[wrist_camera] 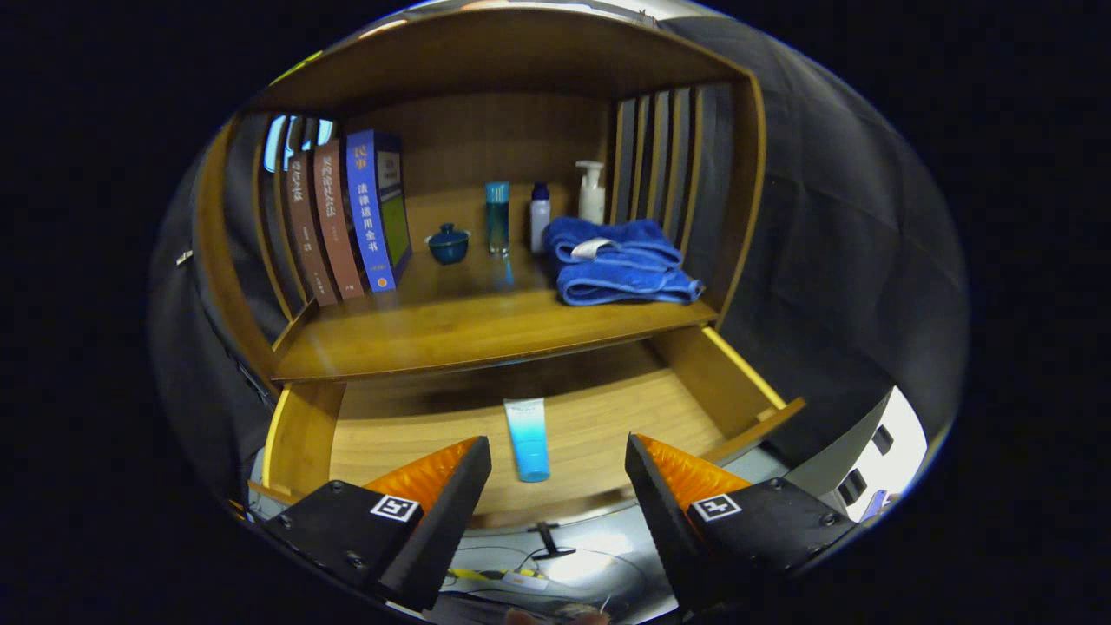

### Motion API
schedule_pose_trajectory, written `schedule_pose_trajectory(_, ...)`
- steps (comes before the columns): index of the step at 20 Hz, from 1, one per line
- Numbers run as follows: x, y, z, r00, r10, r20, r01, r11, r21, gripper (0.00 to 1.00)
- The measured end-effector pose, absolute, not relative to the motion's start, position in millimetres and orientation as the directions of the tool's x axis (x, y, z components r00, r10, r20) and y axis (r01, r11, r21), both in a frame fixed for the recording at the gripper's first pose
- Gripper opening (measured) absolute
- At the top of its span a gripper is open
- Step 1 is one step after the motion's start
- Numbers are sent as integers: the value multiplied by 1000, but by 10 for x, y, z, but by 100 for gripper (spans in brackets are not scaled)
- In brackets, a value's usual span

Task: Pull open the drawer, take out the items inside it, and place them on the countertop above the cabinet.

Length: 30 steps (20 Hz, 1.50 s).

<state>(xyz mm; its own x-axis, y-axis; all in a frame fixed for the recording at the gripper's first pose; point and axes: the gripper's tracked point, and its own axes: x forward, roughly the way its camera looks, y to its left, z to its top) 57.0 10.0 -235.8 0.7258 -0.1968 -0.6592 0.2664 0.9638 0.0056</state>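
The wooden cabinet (486,61) takes up most of the scene, its bamboo-coloured counter (469,334) running across the middle with an alcove above it. Below the counter, the wide wooden drawer (738,382) stands pulled open toward the fingers. On the counter, a row of upright books (347,217) leans at the far left, and a folded blue towel (618,260) lies at the right. Between them, toward the back, stand a small dark-blue lidded cup (449,243), a tall clear blue bottle (497,217), a small white bottle with a blue cap (540,217) and a white pump bottle (592,191). In the drawer lies one item, a blue-and-white squeeze tube (528,438), flat on the drawer floor with its blue end nearest. The gripper (557,456) hovers at the drawer's near edge, its fingers spread wide and empty, the tube just ahead and between them. The tube looks light, soft and smooth, so it may slip or squash; pinching it across its narrow width near the middle seems safest.
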Motion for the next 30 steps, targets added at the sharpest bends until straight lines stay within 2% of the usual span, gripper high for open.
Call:
schedule_pose_trajectory(4,799,141,-2887,536,-181,-824,254,966,-47,98)
schedule_pose_trajectory(9,1012,102,-3334,399,-145,-905,221,974,-59,97)
schedule_pose_trajectory(12,1069,109,-3586,326,-132,-936,190,979,-72,86)
schedule_pose_trajectory(16,1061,241,-3761,241,-117,-963,84,991,-100,71)
schedule_pose_trajectory(20,1085,195,-3730,257,-126,-958,98,990,-104,54)
schedule_pose_trajectory(21,1101,202,-3719,269,-112,-957,116,990,-83,53)
schedule_pose_trajectory(22,1077,185,-3754,279,-98,-955,142,988,-60,46)
schedule_pose_trajectory(23,1071,169,-3698,297,-93,-950,155,987,-48,46)
schedule_pose_trajectory(25,1006,80,-3616,320,-124,-939,171,983,-71,38)
schedule_pose_trajectory(30,860,59,-3099,398,-181,-899,213,972,-101,38)
